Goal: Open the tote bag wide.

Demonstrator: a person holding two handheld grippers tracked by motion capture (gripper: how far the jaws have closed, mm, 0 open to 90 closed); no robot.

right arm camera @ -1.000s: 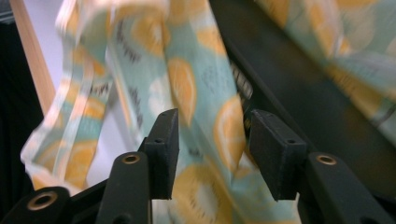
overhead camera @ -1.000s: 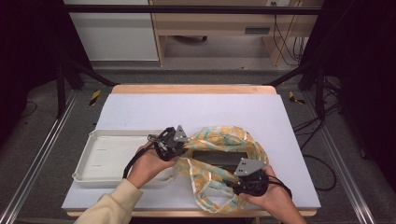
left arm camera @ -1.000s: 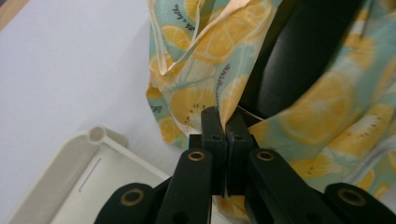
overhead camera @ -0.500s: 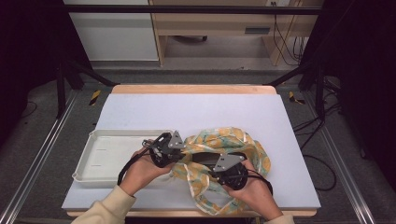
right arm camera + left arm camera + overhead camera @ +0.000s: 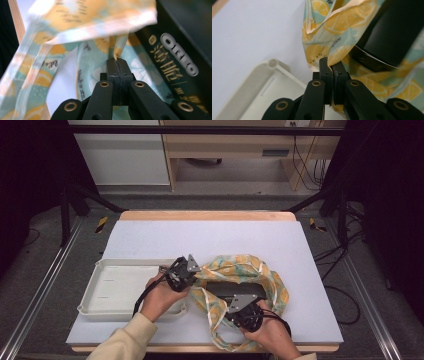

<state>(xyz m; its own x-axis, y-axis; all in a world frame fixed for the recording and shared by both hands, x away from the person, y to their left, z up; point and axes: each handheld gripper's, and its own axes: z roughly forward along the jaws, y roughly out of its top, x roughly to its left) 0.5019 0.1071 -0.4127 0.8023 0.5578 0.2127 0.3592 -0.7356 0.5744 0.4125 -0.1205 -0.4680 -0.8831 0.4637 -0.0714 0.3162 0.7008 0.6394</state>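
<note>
Grippers clamp the lemon-print bag point(image 5: 235, 270) from both sides: left gripper point(image 5: 331, 67) pinches its edge beside the white tray point(image 5: 115, 290), right gripper point(image 5: 117, 65) nips fabric near the black Oreo box point(image 5: 180, 57).

left gripper point(image 5: 186, 270): fingers closed | right gripper point(image 5: 239, 306): fingers just closed

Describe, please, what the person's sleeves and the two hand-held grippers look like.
Each hand-held gripper, left and right, is black, with a grey three-cornered plate on top and a black cable trailing back. The gripper views show linked black jaws with brass-coloured pivot rings. The sleeve on the left arm is pale cream.
</note>
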